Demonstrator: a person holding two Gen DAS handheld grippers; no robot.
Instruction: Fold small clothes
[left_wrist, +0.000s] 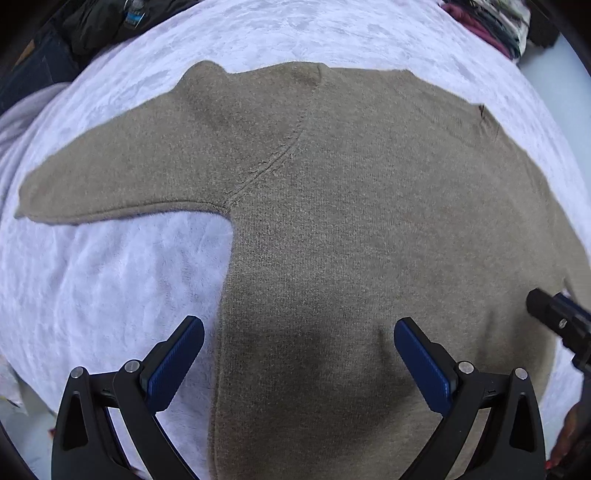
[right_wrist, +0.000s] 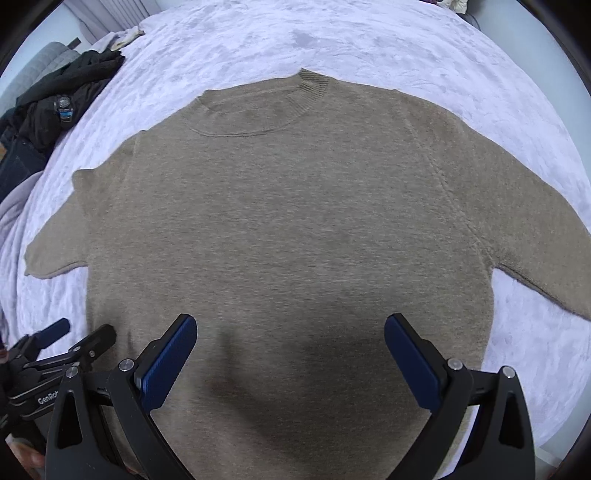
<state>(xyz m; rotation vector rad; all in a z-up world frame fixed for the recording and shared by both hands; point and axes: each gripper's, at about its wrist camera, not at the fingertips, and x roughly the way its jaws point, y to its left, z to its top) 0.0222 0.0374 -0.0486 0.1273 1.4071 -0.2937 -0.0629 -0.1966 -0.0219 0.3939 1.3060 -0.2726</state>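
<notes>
**One sweater, two grippers**

One tan sweater (right_wrist: 288, 229) on one white blanket (right_wrist: 369, 40). Two grippers: left (left_wrist: 299, 334), right (right_wrist: 290, 330). One dark clothes heap (right_wrist: 62, 96) at ten o'clock; one colourful pile (left_wrist: 487, 22) at one o'clock.

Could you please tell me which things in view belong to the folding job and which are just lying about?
Part of the job:
- tan sweater, spread flat, unfolded
- left hand-held gripper, open above the sweater's side edge
- right hand-held gripper, open above its lower body
- white blanket beneath

Lying about:
- dark clothes at the edge
- folded clothes pile
</notes>
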